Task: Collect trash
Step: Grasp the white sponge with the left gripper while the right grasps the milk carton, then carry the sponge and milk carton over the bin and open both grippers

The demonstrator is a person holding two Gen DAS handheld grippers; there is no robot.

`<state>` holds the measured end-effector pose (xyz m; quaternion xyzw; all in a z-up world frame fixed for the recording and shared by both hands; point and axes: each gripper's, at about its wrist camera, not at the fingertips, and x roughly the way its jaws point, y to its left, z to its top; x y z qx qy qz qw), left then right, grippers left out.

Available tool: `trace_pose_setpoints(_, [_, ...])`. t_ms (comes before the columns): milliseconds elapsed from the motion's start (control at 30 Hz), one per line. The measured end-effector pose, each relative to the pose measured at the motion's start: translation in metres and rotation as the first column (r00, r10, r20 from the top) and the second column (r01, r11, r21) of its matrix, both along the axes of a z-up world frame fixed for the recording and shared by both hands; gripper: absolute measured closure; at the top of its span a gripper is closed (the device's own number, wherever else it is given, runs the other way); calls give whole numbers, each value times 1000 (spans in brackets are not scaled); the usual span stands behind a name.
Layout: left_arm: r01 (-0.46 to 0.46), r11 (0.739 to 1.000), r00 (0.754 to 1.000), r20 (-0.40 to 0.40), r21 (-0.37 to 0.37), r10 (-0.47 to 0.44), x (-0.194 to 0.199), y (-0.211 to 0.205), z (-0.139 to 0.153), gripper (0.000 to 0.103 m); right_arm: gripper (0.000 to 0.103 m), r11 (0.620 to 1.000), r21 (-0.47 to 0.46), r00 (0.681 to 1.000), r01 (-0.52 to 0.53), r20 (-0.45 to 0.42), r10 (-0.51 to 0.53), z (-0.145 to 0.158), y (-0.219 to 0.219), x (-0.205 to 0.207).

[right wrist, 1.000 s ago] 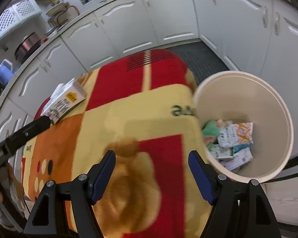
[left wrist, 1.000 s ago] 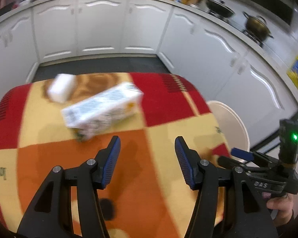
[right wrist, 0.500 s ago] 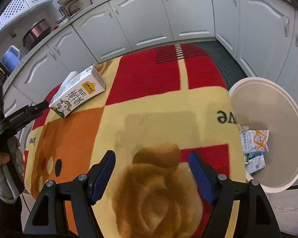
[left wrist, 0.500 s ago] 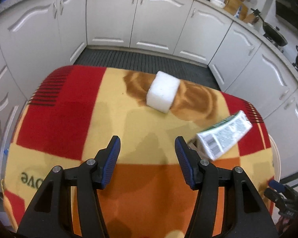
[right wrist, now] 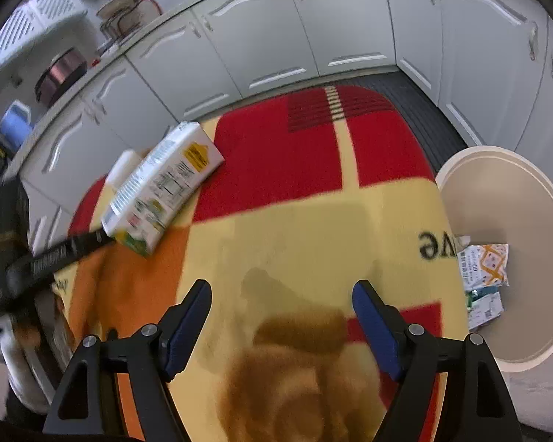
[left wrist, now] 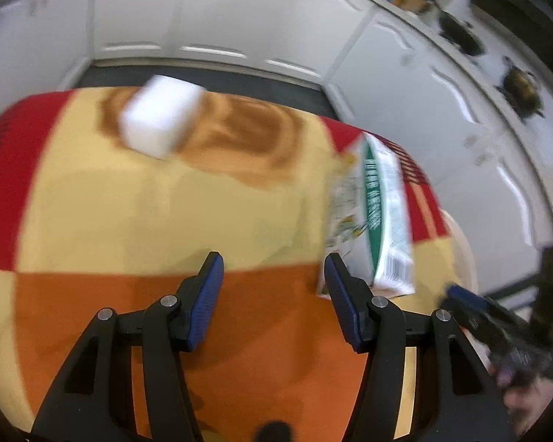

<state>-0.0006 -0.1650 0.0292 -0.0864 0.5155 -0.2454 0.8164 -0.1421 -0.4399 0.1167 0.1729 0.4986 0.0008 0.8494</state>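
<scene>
A white and green milk carton (left wrist: 372, 217) lies on the red, yellow and orange tablecloth (left wrist: 129, 221), just right of my open, empty left gripper (left wrist: 272, 287); it also shows in the right wrist view (right wrist: 158, 188). A white block (left wrist: 158, 114) lies farther back on the cloth, partly hidden behind the carton in the right wrist view (right wrist: 123, 164). My right gripper (right wrist: 280, 316) is open and empty over the cloth. A cream trash bin (right wrist: 516, 199) beside the table's right edge holds several wrappers (right wrist: 483, 269).
White kitchen cabinets (right wrist: 313, 29) curve around the table with dark floor (right wrist: 416, 99) between. Pots sit on the counter (left wrist: 520, 84). The left gripper's arm (right wrist: 44, 261) touches the carton's near end in the right wrist view. The bin rim (left wrist: 461, 246) shows past the carton.
The left gripper has swung right, so the carton now sits close beside its right finger. The carton has turned on the cloth. The right gripper has shifted slightly toward the table.
</scene>
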Motion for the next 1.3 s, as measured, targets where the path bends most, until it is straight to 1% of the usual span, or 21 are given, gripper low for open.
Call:
trace_pose_setpoints(33, [32, 999, 999, -2, -12, -32, -3, -3, 3, 47, 26, 1000, 14, 1000, 12, 4, -12, 1, -1, 3])
trace_pose_setpoints(100, [45, 999, 999, 16, -5, -45, -5, -2, 9, 47, 23, 999, 37, 1000, 29, 9, -29, 3, -1, 8])
trace_pose_setpoints(200, [7, 1000, 999, 43, -1, -7, 1, 18, 19, 47, 22, 997, 66, 999, 31, 13, -32, 6, 5, 18])
trace_pose_setpoints(233, [-17, 1000, 998, 60, 13, 17, 4, 27, 22, 47, 22, 997, 69, 999, 27, 14, -28, 6, 7, 20])
trace_pose_setpoints(267, [-37, 999, 997, 76, 29, 34, 7, 32, 23, 43, 21, 997, 72, 1000, 22, 17, -23, 7, 11, 24])
trace_pose_setpoints(333, [-75, 996, 993, 97, 56, 69, 19, 46, 25, 38, 21, 997, 80, 1000, 12, 22, -14, 8, 19, 34])
trace_pose_setpoints(433, [-113, 991, 988, 112, 74, 104, 37, 60, 26, 36, 19, 996, 94, 1000, 3, 23, -5, 9, 28, 46])
trace_pose_setpoints(467, [-119, 989, 987, 117, 83, 108, 42, 63, 24, 34, 19, 995, 98, 1000, 2, 22, -4, 9, 31, 49])
trace_pose_setpoints(533, [-122, 988, 986, 125, 99, 109, 54, 65, 22, 34, 19, 994, 108, 1000, 0, 21, -2, 9, 38, 57])
trace_pose_setpoints(633, [-94, 986, 987, 141, 135, 75, 68, 61, 18, 33, 18, 993, 117, 1000, 1, 29, -4, 10, 46, 67])
trace_pose_setpoints(700, [-84, 982, 988, 139, 168, 61, 76, 55, 14, 33, 14, 993, 116, 999, 1, 33, -5, 10, 51, 72])
trace_pose_setpoints(800, [-94, 978, 989, 128, 186, 71, 92, 48, 8, 33, 14, 995, 101, 1000, -11, 23, 8, 9, 61, 83])
trace_pose_setpoints(933, [-127, 977, 988, 111, 173, 109, 111, 42, 0, 33, 14, 998, 64, 1000, -20, -12, 20, -2, 73, 96])
trace_pose_setpoints(1000, [-126, 978, 990, 84, 163, 114, 114, 44, -6, 37, 15, 998, 51, 999, -28, -36, 30, -12, 77, 101])
trace_pose_setpoints(1033, [-122, 980, 991, 77, 160, 111, 115, 43, -7, 51, 17, 998, 52, 998, -36, -41, 39, -15, 77, 102])
trace_pose_setpoints(1067, [-119, 979, 991, 76, 166, 107, 114, 42, -8, 67, 27, 998, 43, 998, -45, -36, 46, -17, 77, 102])
trace_pose_setpoints(1100, [-117, 977, 991, 82, 179, 103, 111, 42, -7, 66, 42, 999, 12, 999, -49, -23, 49, -16, 77, 100])
trace_pose_setpoints(1133, [-115, 978, 990, 96, 176, 99, 107, 43, -6, 67, 47, 998, 3, 998, -57, -6, 57, -15, 77, 98])
trace_pose_setpoints(1167, [-113, 979, 990, 105, 171, 96, 103, 44, -4, 67, 56, 998, 10, 998, -65, 8, 65, -12, 76, 95])
trace_pose_setpoints(1200, [-110, 980, 990, 111, 167, 92, 98, 44, -2, 68, 60, 998, 6, 998, -68, 10, 68, -10, 74, 92])
trace_pose_setpoints(1300, [-98, 987, 986, 149, 131, 78, 72, 45, 11, 68, 62, 997, -9, 996, -83, 37, 83, -2, 69, 82])
